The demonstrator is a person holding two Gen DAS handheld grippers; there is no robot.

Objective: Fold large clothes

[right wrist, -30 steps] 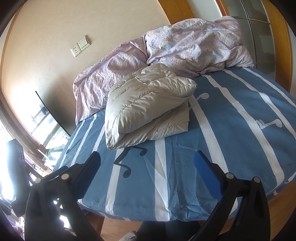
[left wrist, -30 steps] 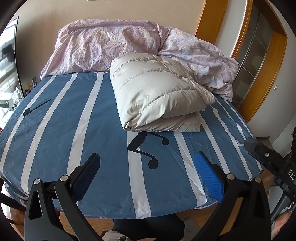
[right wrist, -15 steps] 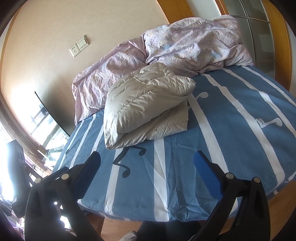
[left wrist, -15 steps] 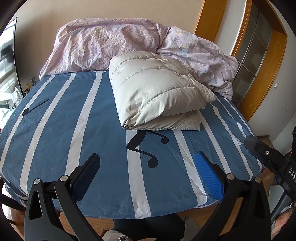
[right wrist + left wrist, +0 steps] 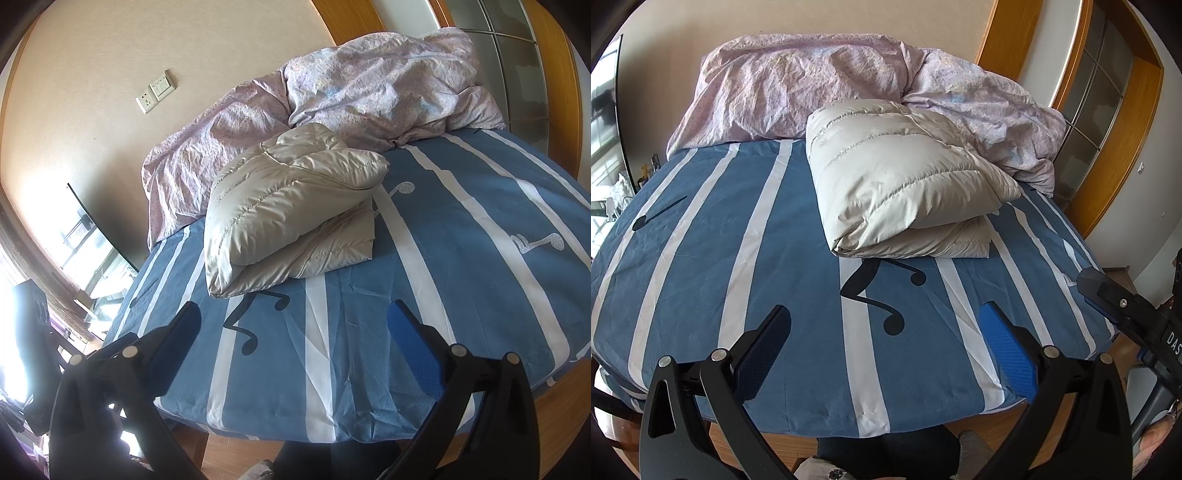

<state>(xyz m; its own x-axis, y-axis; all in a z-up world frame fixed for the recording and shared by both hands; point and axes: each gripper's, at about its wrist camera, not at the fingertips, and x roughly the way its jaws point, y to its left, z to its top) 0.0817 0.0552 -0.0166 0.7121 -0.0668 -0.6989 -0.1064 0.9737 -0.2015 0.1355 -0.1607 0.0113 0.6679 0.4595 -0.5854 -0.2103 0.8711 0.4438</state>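
On the bed (image 5: pixel 701 280), past the middle and toward the far side, lies the jacket (image 5: pixel 901 188), a pale quilted down one, already folded into a thick bundle. Its far edge touches the crumpled pink duvet (image 5: pixel 820 81) heaped against the wall. I hold both grippers near the bed's near edge, well apart from the jacket. My left gripper (image 5: pixel 884 349) has its jaws spread wide with nothing between them, and my right gripper (image 5: pixel 293 349) is the same, wide and empty.

I judge the folding itself to be done or nearly so: the jacket sits doubled over on itself, the upper layer puffed above a flatter lower one. What remains, if anything, is to press the bundle flat or square its edges. That would call for reaching forward over the blue striped sheet (image 5: pixel 461 258) with both grippers and coming down on the top layer, since down filling tends to spring back.

From the left wrist view the bundle's long axis runs from the near side of the bed toward the duvet, roughly along the sheet's stripes. Its rounded folded edge faces my left and near side; the open, layered edges show at the near right corner.
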